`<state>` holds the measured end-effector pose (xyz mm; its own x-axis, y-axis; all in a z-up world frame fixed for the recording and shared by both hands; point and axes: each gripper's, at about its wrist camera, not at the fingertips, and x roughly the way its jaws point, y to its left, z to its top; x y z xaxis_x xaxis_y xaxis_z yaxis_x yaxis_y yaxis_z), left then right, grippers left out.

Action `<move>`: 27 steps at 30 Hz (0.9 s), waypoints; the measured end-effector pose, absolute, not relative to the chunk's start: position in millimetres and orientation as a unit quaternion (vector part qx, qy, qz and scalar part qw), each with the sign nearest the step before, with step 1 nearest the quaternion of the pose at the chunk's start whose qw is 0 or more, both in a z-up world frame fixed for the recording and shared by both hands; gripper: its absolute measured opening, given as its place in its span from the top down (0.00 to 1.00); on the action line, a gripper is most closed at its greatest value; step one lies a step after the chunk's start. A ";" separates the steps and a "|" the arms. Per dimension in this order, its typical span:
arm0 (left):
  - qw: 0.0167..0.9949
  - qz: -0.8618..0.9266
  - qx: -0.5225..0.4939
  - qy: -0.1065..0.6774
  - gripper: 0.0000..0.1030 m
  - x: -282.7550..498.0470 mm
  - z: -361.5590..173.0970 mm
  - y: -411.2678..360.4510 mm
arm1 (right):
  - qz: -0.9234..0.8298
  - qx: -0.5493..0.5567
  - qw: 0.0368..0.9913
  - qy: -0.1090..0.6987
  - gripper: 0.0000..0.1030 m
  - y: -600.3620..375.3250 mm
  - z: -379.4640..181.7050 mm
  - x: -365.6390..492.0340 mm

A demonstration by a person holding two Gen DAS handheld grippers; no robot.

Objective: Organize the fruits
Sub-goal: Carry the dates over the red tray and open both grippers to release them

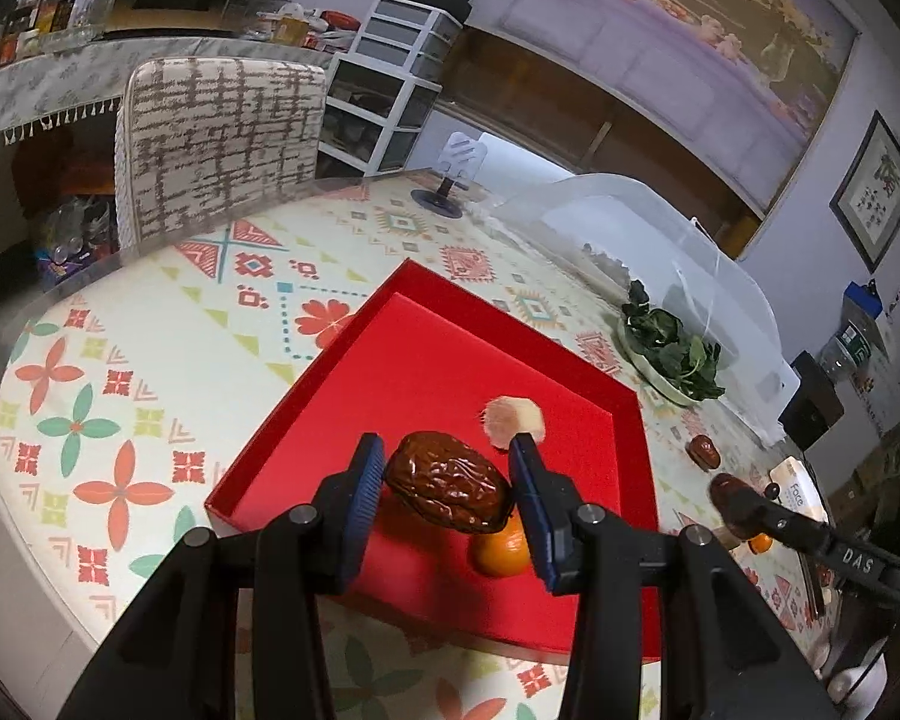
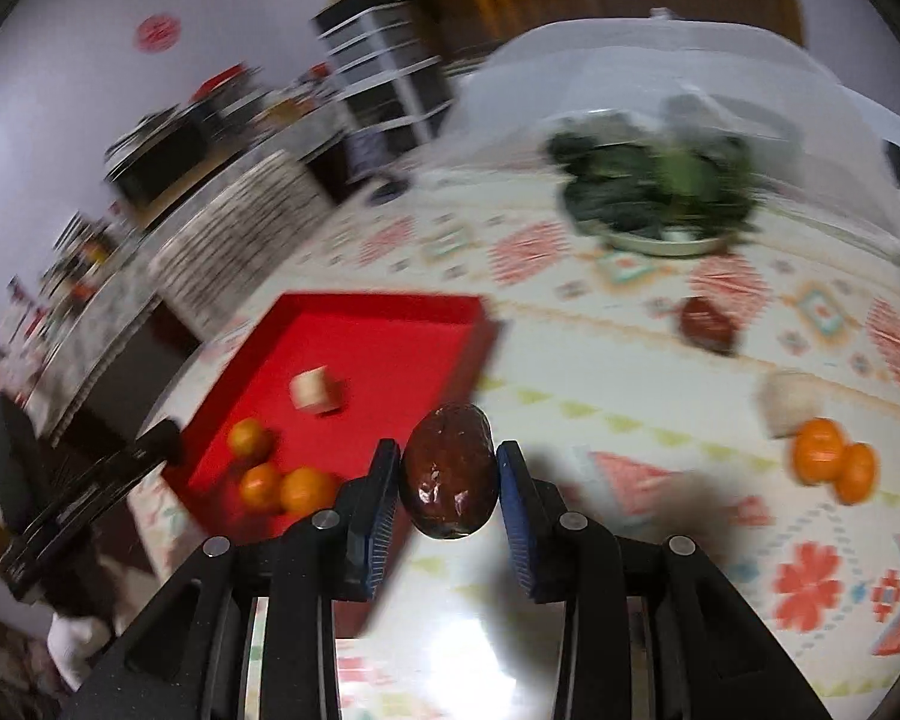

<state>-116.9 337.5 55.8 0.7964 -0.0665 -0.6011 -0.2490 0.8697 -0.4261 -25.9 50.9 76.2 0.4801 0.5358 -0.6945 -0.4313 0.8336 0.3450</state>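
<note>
My left gripper (image 1: pixel 447 468) is shut on a wrinkled brown date (image 1: pixel 447 489) and holds it above the red tray (image 1: pixel 426 360). In the tray lie a pale banana piece (image 1: pixel 513 420) and an orange mandarin (image 1: pixel 501 549) under the date. My right gripper (image 2: pixel 449 468) is shut on another brown date (image 2: pixel 449 471) above the patterned tablecloth, right of the red tray (image 2: pixel 378 324). The right wrist view is blurred; it shows three mandarins (image 2: pixel 282 483) and the banana piece (image 2: pixel 312 390) in the tray. On the cloth lie a date (image 2: pixel 707 324), two mandarins (image 2: pixel 834 459) and a pale piece (image 2: pixel 786 402).
A plate of green leaves (image 1: pixel 669 354) stands beyond the tray beside a clear food cover (image 1: pixel 660 240). A patterned chair (image 1: pixel 216 144) is at the far table edge. A loose date (image 1: pixel 703 450) lies right of the tray. The right gripper (image 1: pixel 744 504) shows at the right.
</note>
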 end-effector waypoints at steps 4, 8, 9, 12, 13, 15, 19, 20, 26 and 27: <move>0.912 0.046 -0.255 0.319 0.59 -117.5 51.1 341.3 | 0.303 0.046 0.847 0.434 0.66 79.0 67.7 -28.6; 0.909 0.042 -0.257 0.324 0.59 -116.0 47.4 342.6 | 0.310 0.042 0.840 0.443 0.66 94.3 60.2 -27.2; 0.909 0.041 -0.257 0.326 0.59 -115.4 46.1 342.6 | 0.310 0.040 0.840 0.444 0.66 96.5 59.7 -28.1; 0.907 0.039 -0.255 0.333 0.59 -112.9 42.2 340.9 | 0.310 0.037 0.837 0.449 0.66 102.9 56.1 -25.8; 0.907 0.038 -0.254 0.335 0.59 -111.8 40.7 340.2 | 0.309 0.036 0.837 0.451 0.66 104.8 54.9 -24.9; 0.906 0.037 -0.253 0.339 0.59 -109.8 38.5 338.6 | 0.309 0.031 0.835 0.454 0.66 109.7 51.3 -21.8; 0.904 0.034 -0.252 0.343 0.59 -106.8 34.7 335.7 | 0.309 0.020 0.833 0.458 0.66 123.6 44.7 -16.2; 0.904 0.033 -0.252 0.345 0.59 -106.1 33.8 335.2 | 0.309 0.017 0.833 0.459 0.66 126.8 43.5 -14.9; 0.900 0.034 -0.259 0.349 0.59 -103.8 29.3 334.8 | 0.307 -0.003 0.834 0.457 0.65 144.6 35.3 -5.3; 0.899 0.034 -0.263 0.349 0.59 -104.3 29.0 336.1 | 0.307 -0.003 0.835 0.458 0.65 145.6 34.4 -3.9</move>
